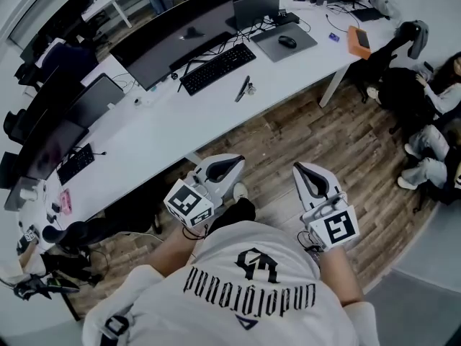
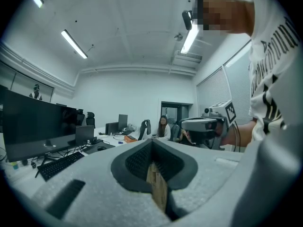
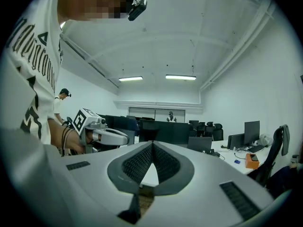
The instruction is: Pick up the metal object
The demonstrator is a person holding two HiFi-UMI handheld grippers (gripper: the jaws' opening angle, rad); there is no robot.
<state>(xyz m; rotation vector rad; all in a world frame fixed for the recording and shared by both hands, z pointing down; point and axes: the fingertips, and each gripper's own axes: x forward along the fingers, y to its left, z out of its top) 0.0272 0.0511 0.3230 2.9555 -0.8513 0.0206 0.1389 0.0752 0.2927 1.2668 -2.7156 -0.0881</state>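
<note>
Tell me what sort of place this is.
Most likely an open-plan office: a long white desk carries a wide monitor and a keyboard, and strip lights run along the ceiling.

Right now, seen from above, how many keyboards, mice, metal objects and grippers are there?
Keyboards: 2
Mouse: 1 that I can make out
Metal object: 1
Grippers: 2, left gripper and right gripper
Total: 6
</note>
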